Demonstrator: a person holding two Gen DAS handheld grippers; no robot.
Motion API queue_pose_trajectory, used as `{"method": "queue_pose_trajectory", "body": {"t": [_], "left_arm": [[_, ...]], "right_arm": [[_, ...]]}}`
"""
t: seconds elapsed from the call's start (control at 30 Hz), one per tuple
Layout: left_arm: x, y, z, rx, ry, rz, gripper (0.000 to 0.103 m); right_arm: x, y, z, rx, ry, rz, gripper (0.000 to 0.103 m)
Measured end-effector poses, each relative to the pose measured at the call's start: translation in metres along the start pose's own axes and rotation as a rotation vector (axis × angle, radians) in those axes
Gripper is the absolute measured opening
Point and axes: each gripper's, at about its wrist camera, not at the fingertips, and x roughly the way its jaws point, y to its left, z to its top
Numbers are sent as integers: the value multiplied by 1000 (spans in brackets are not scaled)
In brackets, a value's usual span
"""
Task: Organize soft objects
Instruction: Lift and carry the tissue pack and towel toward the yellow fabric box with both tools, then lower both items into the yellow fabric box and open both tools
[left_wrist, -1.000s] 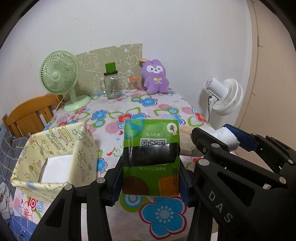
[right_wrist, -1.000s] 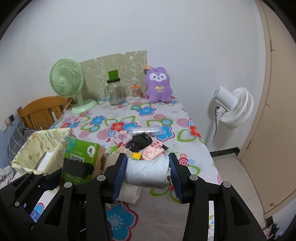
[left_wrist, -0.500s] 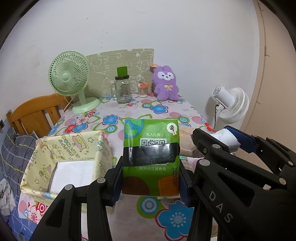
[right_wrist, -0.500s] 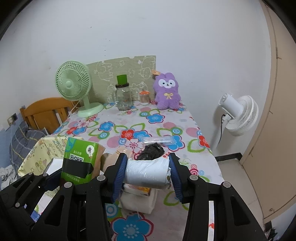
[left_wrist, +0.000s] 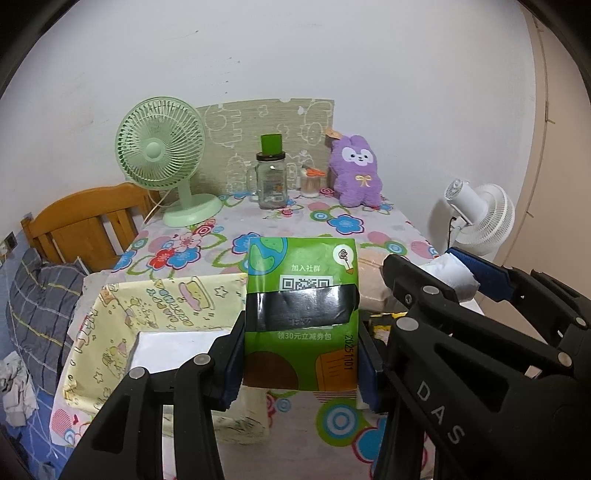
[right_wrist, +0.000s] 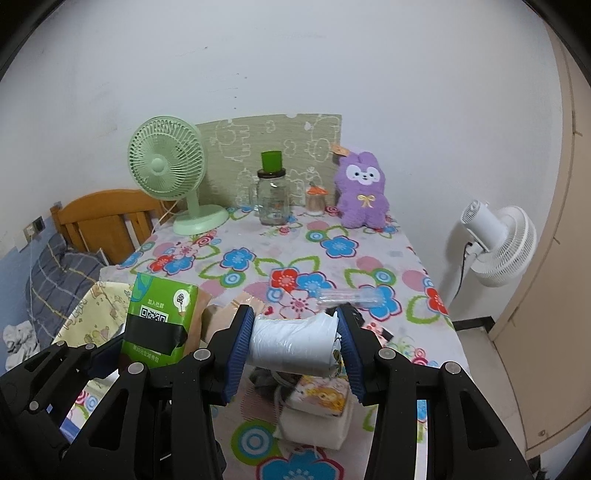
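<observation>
Yellow cartoon-print fabric lines the storage box (left_wrist: 122, 332), which sits below and to the left of the left gripper (left_wrist: 301, 363). That gripper pinches an upright green tissue pack (left_wrist: 301, 317) between its blue pads. To its right, the right gripper (right_wrist: 297, 349) squeezes a white plastic-wrapped roll (right_wrist: 291, 341) lying crosswise, held above a pile of soft packs (right_wrist: 317, 413) on the floral tablecloth (right_wrist: 295, 251).

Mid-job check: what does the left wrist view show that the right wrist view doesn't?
Only left wrist: the white bottom inside the yellow box.
Only right wrist: the clear plastic tube and the cartoon-print packet on the tablecloth.
Both: the left gripper shut on the green tissue pack, the right gripper shut on the white roll.
</observation>
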Motion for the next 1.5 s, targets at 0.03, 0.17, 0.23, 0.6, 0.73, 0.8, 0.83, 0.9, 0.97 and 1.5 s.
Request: {"method": "queue_pose_trajectory", "body": {"t": [0.03,0.17,0.23,0.6,0.73,0.8,0.83,0.9,0.97,1.5], "left_arm": [[0,3,1,0,0,2,52],[4,14,2,-3,8,21,52],[5,22,3,-8,12,25,52],[15,62,1,-17,41,42,52],[21,76,-1,-23,62,49,52],[24,85,-3,-30,71,54,52],[25,87,-4,-32,75,57,52],[29,96,-6,-39,85,65,52],[32,103,-7,-44,95,74,52],[69,146,-26,-52,210,110,53]], "right_arm": [[1,4,2,-5,-1,3,49],[10,15,5,-16,5,27,49],[13,22,6,-22,6,34,49],[32,61,9,-59,23,75,49],[41,75,9,-68,39,94,49],[46,83,8,-77,48,103,49],[48,86,8,-80,52,107,49],[54,95,8,-87,67,122,49],[59,102,7,-96,78,133,49],[103,144,-10,-142,191,186,49]]}}
